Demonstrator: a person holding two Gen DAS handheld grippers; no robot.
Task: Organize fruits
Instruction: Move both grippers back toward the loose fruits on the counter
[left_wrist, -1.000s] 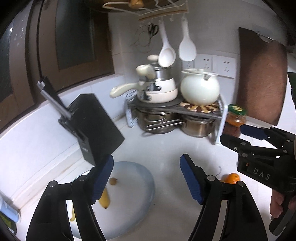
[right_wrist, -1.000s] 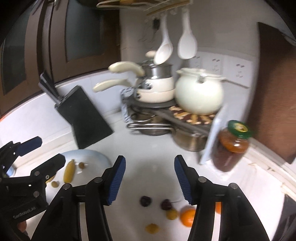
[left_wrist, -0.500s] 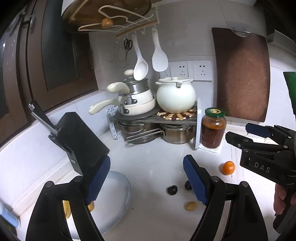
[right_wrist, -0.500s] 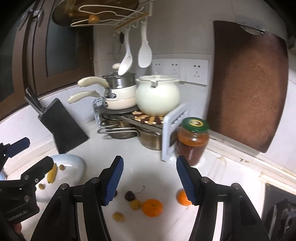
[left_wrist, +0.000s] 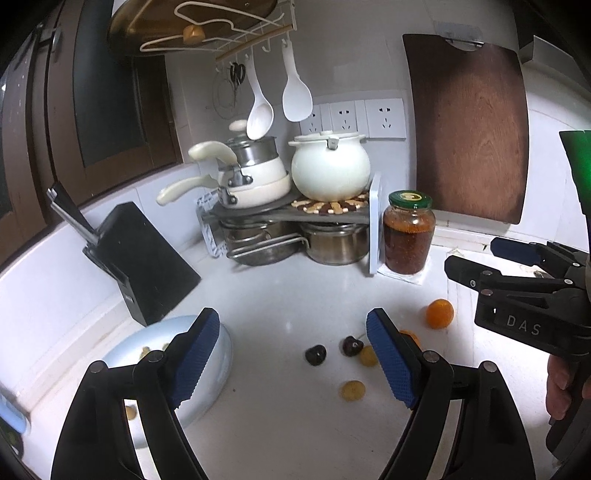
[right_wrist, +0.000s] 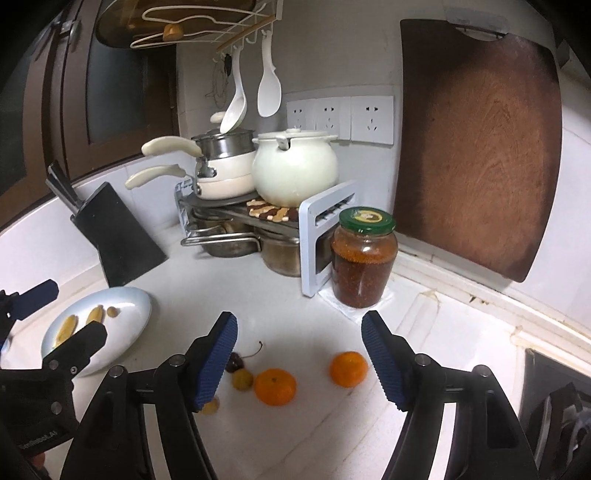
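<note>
Two round orange mandarins (right_wrist: 275, 386), dark cherries (right_wrist: 233, 362) and small yellow fruits (right_wrist: 242, 379) lie loose on the white counter (right_wrist: 288, 439) beside a pale plate (right_wrist: 125, 325) holding bananas (right_wrist: 95, 314), under the empty, wide-spread left gripper (left_wrist: 291, 363) and the empty, opening right gripper (right_wrist: 299, 362).

Left gripper (left_wrist: 291, 354): both fingers reach forward and slope downward, blue pads (left_wrist: 195, 354) facing each other across a wide gap, nothing between them. Right gripper (right_wrist: 299, 354): same forward, downward slope, jaws opening, pads (right_wrist: 216, 363) clear of any contact. The two grippers sit side by side, near each other. A hand (left_wrist: 563, 387) grips the right gripper's handle from below.
</note>
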